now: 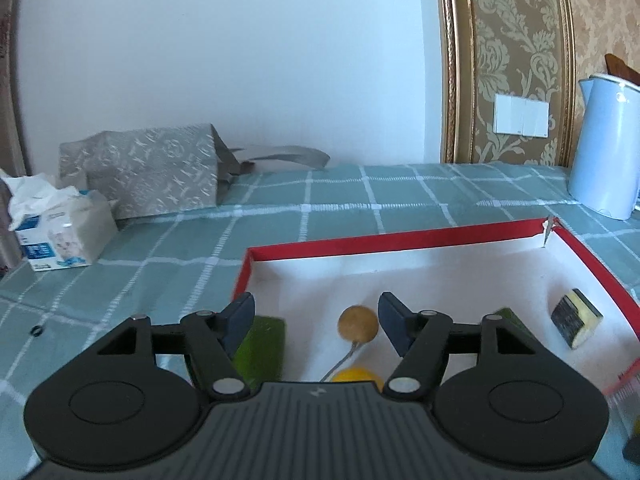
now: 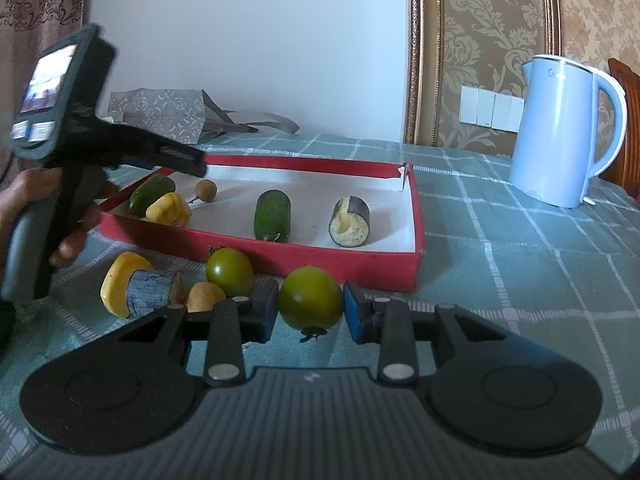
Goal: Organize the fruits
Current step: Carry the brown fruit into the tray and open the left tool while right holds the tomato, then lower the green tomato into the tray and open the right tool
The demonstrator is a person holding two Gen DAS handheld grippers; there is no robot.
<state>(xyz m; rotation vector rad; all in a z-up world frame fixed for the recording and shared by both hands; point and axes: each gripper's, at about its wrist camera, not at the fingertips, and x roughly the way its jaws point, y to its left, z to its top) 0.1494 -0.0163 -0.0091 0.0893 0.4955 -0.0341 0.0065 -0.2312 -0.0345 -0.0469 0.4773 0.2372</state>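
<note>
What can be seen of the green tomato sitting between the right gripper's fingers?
The green tomato is round, smooth and glossy, olive-green with a faint yellowish sheen. It lies on the checked tablecloth just in front of the red box, its dried calyx pointing toward the camera. The right gripper straddles it, blue pads close on both sides; whether they touch the skin cannot be told. A second, smaller green tomato sits apart to its left.

box red outside, white inside | tomato between right gripper's fingers green | cloth teal, white grid | kettle pale blue
</note>
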